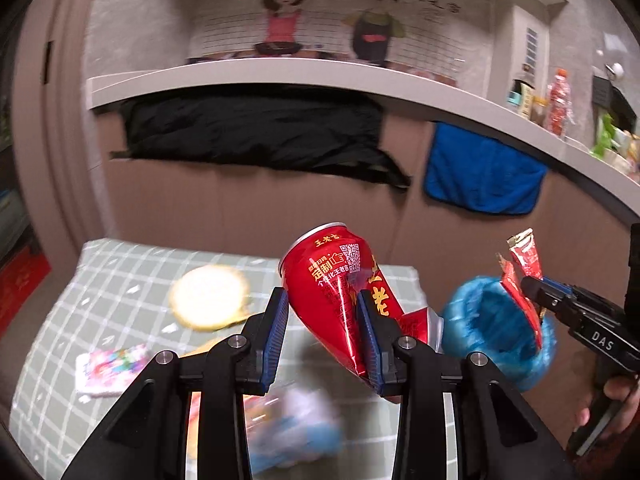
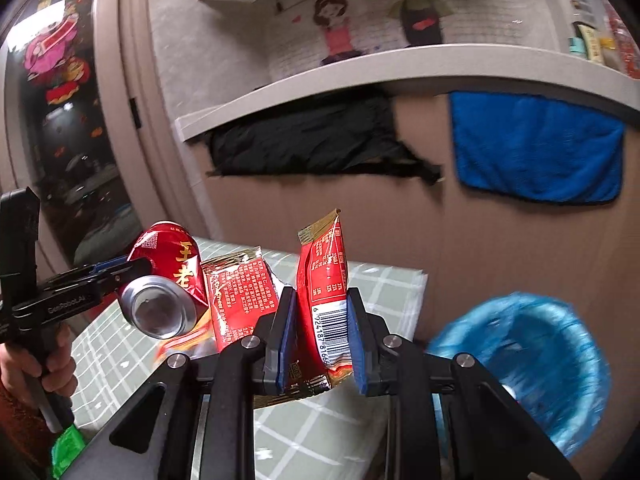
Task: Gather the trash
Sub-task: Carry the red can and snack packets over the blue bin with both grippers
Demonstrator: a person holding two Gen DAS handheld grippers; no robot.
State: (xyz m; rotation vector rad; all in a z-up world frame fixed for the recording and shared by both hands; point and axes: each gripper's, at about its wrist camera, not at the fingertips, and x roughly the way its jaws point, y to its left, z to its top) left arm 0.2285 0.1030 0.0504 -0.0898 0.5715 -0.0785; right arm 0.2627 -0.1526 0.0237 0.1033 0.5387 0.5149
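Note:
My left gripper (image 1: pixel 323 300) is shut on a crushed red drink can (image 1: pixel 328 276), held above the checked tablecloth (image 1: pixel 100 280). The can also shows in the right wrist view (image 2: pixel 168 280), with the left gripper (image 2: pixel 136 268) on it. My right gripper (image 2: pixel 322 300) is shut on a red snack wrapper (image 2: pixel 324 276); a second red wrapper (image 2: pixel 240 292) shows just left of it. In the left wrist view the right gripper (image 1: pixel 528 286) holds the wrappers (image 1: pixel 520 276) over the rim of a bin lined with a blue bag (image 1: pixel 492 320), which also shows in the right wrist view (image 2: pixel 532 364).
On the tablecloth lie a round pale yellow thing (image 1: pixel 210 296), a pink and white packet (image 1: pixel 110 368) and a blurred blue and white wrapper (image 1: pixel 296 428). A white shelf (image 1: pixel 280 76) holds bottles. A black cloth (image 1: pixel 256 128) and a blue towel (image 1: pixel 480 172) hang below it.

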